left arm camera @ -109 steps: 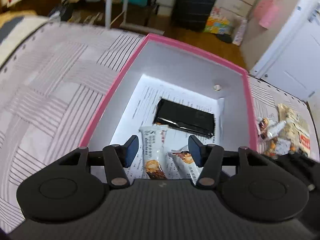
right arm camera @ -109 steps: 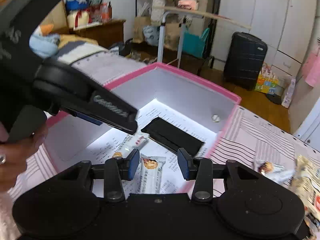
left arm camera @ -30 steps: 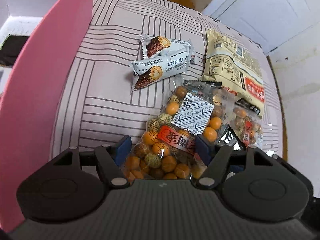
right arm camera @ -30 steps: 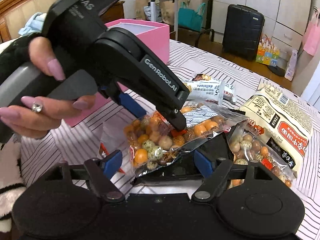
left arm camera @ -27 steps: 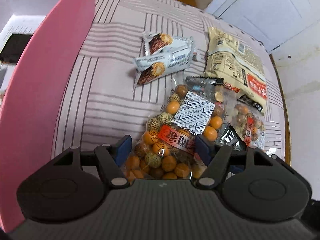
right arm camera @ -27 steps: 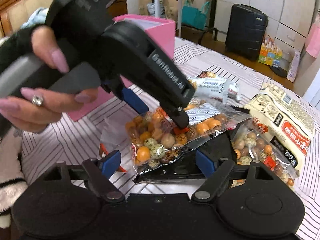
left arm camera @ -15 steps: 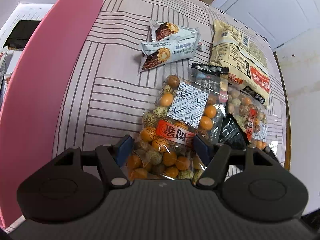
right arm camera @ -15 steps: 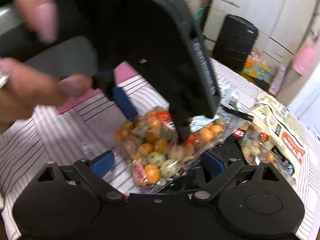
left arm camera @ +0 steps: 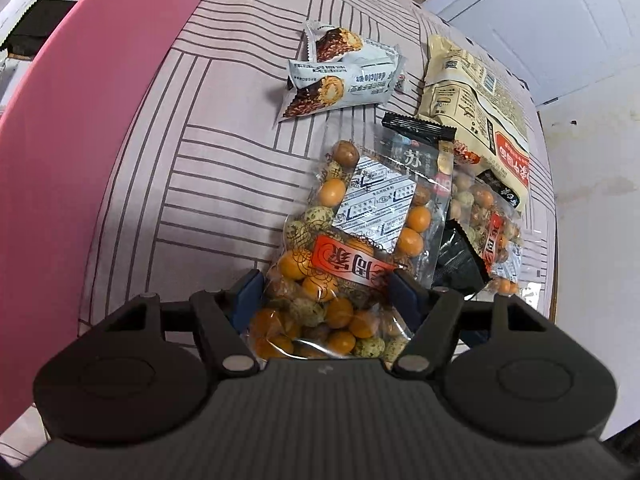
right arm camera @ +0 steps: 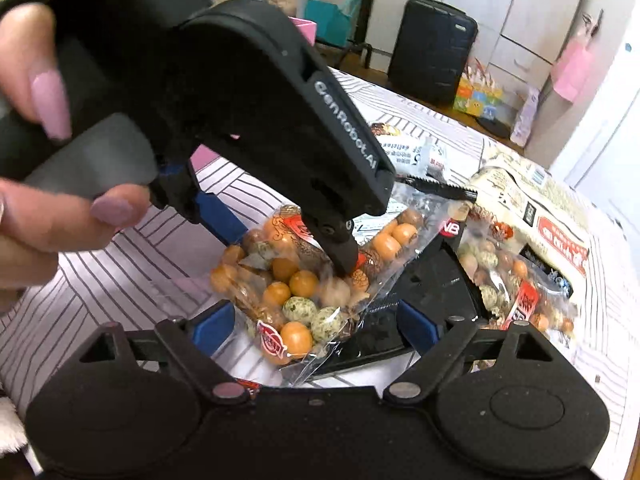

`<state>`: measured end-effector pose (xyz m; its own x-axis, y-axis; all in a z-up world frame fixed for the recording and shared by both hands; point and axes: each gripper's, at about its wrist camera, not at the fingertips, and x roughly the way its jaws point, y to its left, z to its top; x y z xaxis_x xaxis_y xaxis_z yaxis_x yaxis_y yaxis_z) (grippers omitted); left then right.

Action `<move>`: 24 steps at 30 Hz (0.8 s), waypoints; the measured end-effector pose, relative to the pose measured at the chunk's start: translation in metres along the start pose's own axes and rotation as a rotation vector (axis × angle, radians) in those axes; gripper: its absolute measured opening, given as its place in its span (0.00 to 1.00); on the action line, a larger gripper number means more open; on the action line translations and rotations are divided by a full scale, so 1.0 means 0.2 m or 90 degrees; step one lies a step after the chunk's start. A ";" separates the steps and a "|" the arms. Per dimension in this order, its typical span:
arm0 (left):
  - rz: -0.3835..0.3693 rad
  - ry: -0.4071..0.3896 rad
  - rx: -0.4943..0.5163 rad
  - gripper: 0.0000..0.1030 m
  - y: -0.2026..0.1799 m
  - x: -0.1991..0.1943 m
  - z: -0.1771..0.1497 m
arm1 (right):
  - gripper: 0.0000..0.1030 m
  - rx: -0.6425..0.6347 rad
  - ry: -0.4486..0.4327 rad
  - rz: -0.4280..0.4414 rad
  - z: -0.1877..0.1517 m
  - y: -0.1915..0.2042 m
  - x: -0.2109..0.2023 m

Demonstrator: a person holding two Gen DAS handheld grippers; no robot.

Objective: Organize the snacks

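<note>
Snacks are only partly put away. A dark packet (left arm camera: 36, 16) is seen lying inside the pink box (left arm camera: 80, 128), but most snacks are left out on the striped desk (left arm camera: 200, 168): two bars (left arm camera: 344, 80), a big cream bag (left arm camera: 476, 108), a second nut bag (left arm camera: 492, 236). A clear nut bag (left arm camera: 344, 264) is pinched by the left hand-held gripper (left arm camera: 326, 294). The right hand-held gripper (right arm camera: 312, 330) is spread wide around that bag's end, its jaws just closing a little, not pressing. The bag is yet to be carried to the box.
</note>
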<state>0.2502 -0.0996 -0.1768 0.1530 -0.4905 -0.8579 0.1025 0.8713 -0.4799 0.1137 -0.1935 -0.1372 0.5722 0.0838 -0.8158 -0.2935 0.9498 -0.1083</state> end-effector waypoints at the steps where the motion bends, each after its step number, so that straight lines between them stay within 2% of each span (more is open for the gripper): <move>1: 0.002 0.000 0.004 0.66 -0.01 0.00 0.00 | 0.90 0.000 0.001 0.001 0.00 0.00 0.00; 4: 0.002 0.017 0.008 0.67 -0.01 -0.02 -0.01 | 0.91 -0.005 0.006 -0.006 -0.02 0.02 0.00; 9: -0.006 0.070 -0.028 0.67 0.04 -0.03 -0.01 | 0.92 0.026 0.014 0.006 -0.05 0.05 -0.04; 13: 0.001 0.067 -0.014 0.66 0.03 -0.04 -0.04 | 0.92 0.068 0.018 0.062 -0.06 0.03 -0.04; 16: -0.004 0.085 -0.001 0.64 0.01 -0.04 -0.05 | 1.00 0.043 0.001 0.045 -0.06 0.05 0.02; 20: 0.003 0.067 0.001 0.64 0.00 -0.03 -0.07 | 1.00 0.023 -0.032 0.012 -0.09 0.10 0.06; 24: -0.006 0.049 0.009 0.64 0.00 -0.05 -0.09 | 0.99 0.046 -0.047 0.006 -0.10 0.12 0.04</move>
<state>0.2315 -0.0940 -0.1727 0.0766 -0.4957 -0.8651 0.1179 0.8661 -0.4858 0.0958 -0.1769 -0.1579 0.6253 0.1126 -0.7722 -0.2448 0.9679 -0.0571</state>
